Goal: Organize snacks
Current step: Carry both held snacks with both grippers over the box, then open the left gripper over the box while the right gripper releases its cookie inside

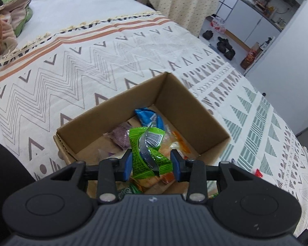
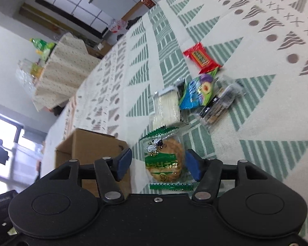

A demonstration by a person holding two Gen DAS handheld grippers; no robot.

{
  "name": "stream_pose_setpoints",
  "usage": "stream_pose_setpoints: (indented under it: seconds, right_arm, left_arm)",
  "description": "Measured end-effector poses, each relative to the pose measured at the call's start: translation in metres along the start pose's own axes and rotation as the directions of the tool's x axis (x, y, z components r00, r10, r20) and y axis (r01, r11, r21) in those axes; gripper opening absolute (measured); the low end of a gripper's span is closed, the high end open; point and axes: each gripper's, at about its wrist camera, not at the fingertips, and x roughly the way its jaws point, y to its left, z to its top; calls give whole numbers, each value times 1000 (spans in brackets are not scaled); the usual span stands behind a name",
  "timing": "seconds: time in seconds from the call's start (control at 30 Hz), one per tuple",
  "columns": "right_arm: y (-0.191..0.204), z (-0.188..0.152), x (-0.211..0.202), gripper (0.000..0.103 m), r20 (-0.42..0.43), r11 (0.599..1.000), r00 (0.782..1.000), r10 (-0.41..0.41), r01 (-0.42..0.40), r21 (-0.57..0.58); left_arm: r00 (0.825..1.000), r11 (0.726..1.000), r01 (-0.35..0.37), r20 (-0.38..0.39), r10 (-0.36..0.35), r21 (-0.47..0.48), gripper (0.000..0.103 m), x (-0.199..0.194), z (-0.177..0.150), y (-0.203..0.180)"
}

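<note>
green packet (image 1: 148, 153) upright in left gripper (image 1: 152, 164)

Left tongs (image 1: 152, 165) point down over an open cardboard box (image 1: 195, 110), blue pads (image 1: 127, 164) clamped on a crumpled green snack packet (image 1: 147, 153) held above the box interior. Box already holds a blue packet (image 1: 148, 117), a purple one (image 1: 122, 136) and orange-toned wrappers (image 1: 179, 141), loosely piled; exact contact between them can't be resolved. Box sits on a patterned cloth (image 1: 92, 65) with zigzags and triangles; a small red item (image 1: 258, 172) lies on the cloth at right, well apart from the box, and folded clothes (image 1: 10, 14) sit at top left.
</note>
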Motion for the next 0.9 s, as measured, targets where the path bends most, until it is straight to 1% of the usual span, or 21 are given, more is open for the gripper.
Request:
stream_pose_setpoints:
  seconds: [0.1,0.17,0.3,0.37,0.4,0.43,0.47,0.5,0.67,0.7,0.83,0.9]
  right_arm:
    - [9,-4,12,66,-12,998,1000,-28,27,-51]
    - [14,-5,20,68,-9,996,999,-40,40,-75]
    - [28,-8,28,67,15,987,997,-71,72,-144]
    - [31,-9,29,57,20,979,995,-100,102,-176]
    - [33,-9,29,43,25,974,993,-118,121,-193]
    - [32,-8,30,40,26,969,990,-136,139,-204]
    - [31,-7,29,38,27,970,991,-134,137,-201]
    - [30,-7,29,33,28,971,991,-134,137,-195]
    - [26,-4,22,30,40,978,991,-126,131,-160]
    - [26,-3,19,29,45,979,992,-121,127,-159]
    - [26,1,6,25,64,986,994,-86,94,-138]
    - [28,2,-1,24,82,985,994,-77,88,-147]
  left_arm:
    - [1000,1000,-17,-8,17,-23,38,8,5,7]
    - [999,999,-29,-15,28,-38,38,13,9,12]
    - [999,997,-44,-29,42,-58,38,24,14,20]
    - [998,997,-47,-40,44,-65,38,30,15,23]
    - [998,997,-47,-46,44,-67,38,32,16,23]
    - [998,997,-48,-49,45,-65,38,34,16,22]
    - [998,997,-48,-48,45,-62,38,35,15,21]
    - [998,997,-50,-44,47,-59,39,35,15,20]
    - [998,996,-61,-25,60,-65,39,34,16,22]
    - [998,996,-67,-23,66,-63,41,34,15,21]
    - [998,996,-60,-29,58,-67,43,33,15,21]
    - [998,995,-57,-39,54,-77,47,32,17,23]
